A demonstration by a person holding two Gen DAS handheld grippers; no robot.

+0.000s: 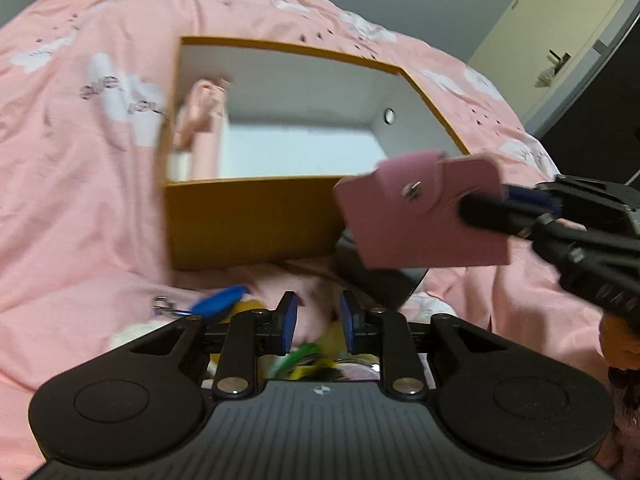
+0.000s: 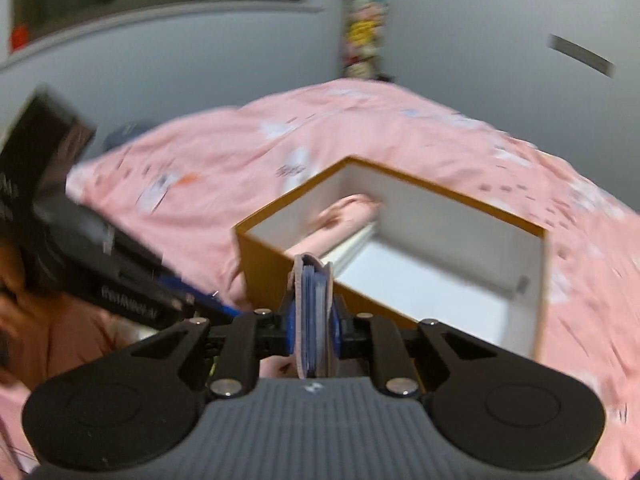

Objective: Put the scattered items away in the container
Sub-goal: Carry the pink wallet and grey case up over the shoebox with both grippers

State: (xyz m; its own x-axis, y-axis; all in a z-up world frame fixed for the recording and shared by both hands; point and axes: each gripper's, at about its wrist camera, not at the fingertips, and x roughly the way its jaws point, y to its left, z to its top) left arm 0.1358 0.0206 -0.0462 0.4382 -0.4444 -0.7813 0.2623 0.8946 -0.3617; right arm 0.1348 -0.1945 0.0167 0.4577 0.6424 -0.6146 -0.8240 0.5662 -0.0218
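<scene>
Pink card wallet [image 1: 424,216] clamped in right gripper [image 2: 312,320] jaws
Held in the air just beside near right corner of orange box [image 1: 248,224] on pink bed [image 1: 80,160]; left gripper [image 1: 318,320] jaws parted, gripping nothing

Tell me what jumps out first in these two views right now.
The pink card wallet stands out, clamped in the right gripper just short of the near corner of the open orange box. The box sits on a pink bedspread with pink cloth inside. The left gripper hangs open over small colourful items.
</scene>
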